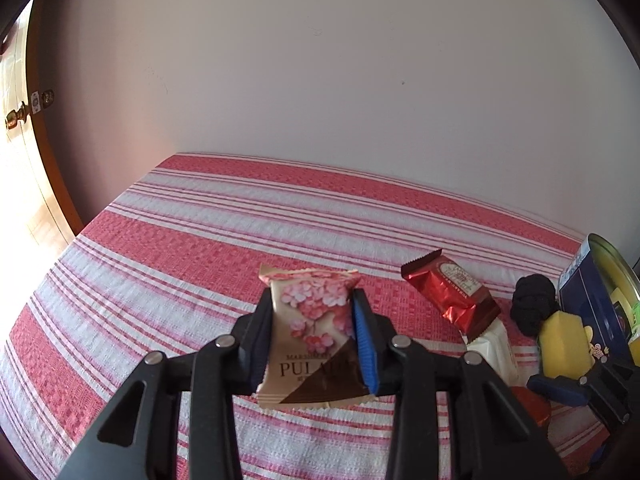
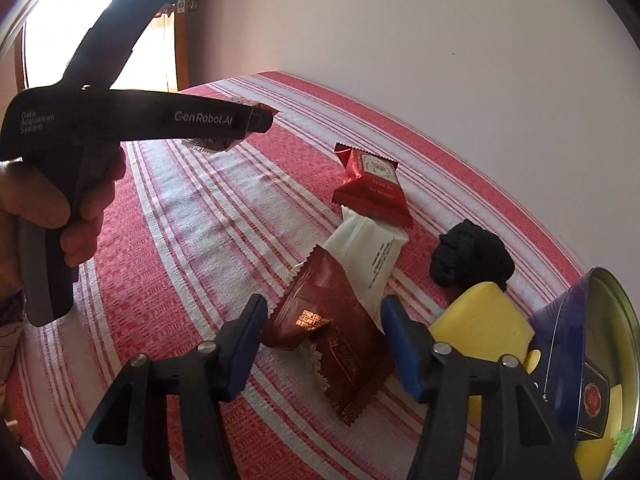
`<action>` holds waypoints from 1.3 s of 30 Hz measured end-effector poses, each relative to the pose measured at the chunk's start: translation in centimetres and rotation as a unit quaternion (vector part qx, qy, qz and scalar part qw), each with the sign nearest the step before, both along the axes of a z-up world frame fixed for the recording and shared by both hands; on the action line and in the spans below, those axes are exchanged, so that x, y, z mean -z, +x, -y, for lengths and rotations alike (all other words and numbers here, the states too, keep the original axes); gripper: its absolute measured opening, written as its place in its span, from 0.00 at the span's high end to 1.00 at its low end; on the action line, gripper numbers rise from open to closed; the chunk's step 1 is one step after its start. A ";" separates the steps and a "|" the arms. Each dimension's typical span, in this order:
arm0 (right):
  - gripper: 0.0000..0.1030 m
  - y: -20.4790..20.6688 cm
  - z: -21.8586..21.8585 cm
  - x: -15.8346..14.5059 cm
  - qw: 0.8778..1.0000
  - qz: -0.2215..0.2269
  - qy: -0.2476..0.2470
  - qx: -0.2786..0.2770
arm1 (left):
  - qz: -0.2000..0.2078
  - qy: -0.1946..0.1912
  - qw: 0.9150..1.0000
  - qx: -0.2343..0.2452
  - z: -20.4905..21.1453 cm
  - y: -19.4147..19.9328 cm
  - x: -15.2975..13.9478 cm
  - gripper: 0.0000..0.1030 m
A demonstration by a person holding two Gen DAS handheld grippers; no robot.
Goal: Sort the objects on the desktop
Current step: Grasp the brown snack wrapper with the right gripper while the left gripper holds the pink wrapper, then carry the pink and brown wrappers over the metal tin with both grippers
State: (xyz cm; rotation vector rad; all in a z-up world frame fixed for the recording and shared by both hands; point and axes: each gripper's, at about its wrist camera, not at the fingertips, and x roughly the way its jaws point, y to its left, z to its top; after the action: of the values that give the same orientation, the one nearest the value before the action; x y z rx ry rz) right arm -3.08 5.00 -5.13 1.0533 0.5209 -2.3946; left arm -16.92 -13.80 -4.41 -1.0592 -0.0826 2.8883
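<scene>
Now the left gripper (image 1: 314, 336) pinches a pink flower packet (image 1: 312, 332); the right gripper (image 2: 322, 344) fingers stand apart around a brown packet (image 2: 336, 344), not pressing.

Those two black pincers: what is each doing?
Left gripper: shut on the pink-flowered snack packet.
Right gripper: open, straddling the brown foil packet.

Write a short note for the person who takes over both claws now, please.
Left claw: shut on the pink snack, lifted off the cloth.
Right claw: open, its jaws either side of the brown packet, not gripping.
On the cloth: red packet, white packet, black lump, yellow sponge. Tin at right holds some items.
Left: place the snack, sort the rest.
</scene>
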 end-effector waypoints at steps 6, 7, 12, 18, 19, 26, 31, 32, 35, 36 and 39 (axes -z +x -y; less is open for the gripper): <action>0.61 0.8 -0.7 -0.6 0.999 0.005 -0.028 0.020 | -0.026 -0.003 1.000 -0.003 -0.1 0.4 -0.5 0.65; 0.61 1.2 -1.2 -0.9 0.998 0.002 -0.053 0.023 | -0.034 0.004 0.999 -0.002 0.2 0.5 -0.7 0.65; 0.61 4.4 -3.3 -4.1 0.985 -0.087 -0.142 0.051 | -0.074 0.048 0.996 0.016 0.6 1.4 -1.6 0.65; 0.61 6.5 -4.1 -5.6 0.972 -0.168 -0.148 0.072 | -0.096 0.044 0.994 0.025 -1.0 2.8 -2.0 0.65; 0.61 7.1 -4.6 -5.8 0.971 -0.178 -0.144 0.075 | -0.103 0.042 0.994 0.024 -1.1 2.9 -2.1 0.65; 0.61 8.1 -5.4 -6.5 0.958 -0.230 -0.138 0.101 | -0.130 0.000 0.992 0.002 -4.1 5.6 -3.0 0.65; 0.61 8.8 -5.4 -6.7 0.957 -0.235 -0.136 0.101 | -0.138 -0.012 0.990 -0.002 -5.1 6.7 -3.1 0.65; 0.61 9.0 -5.3 -6.8 0.957 -0.237 -0.137 0.101 | -0.140 -0.013 0.990 -0.003 -5.2 6.9 -3.2 0.65; 0.61 9.6 -5.9 -6.6 0.954 -0.248 -0.135 0.101 | -0.139 -0.010 0.990 -0.003 -5.6 7.5 -3.2 0.65; 0.61 9.9 -6.1 -6.6 0.953 -0.251 -0.134 0.100 | -0.139 -0.010 0.990 -0.004 -5.7 7.7 -3.2 0.65; 0.61 10.4 -6.3 -6.7 0.952 -0.258 -0.129 0.102 | -0.140 -0.013 0.990 -0.007 -6.4 8.6 -3.4 0.65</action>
State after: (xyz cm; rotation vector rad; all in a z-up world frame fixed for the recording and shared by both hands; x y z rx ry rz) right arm 7.34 11.27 1.53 0.3746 0.2586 -2.8334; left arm -8.37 -7.41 -1.00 -0.6465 -0.0376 3.0238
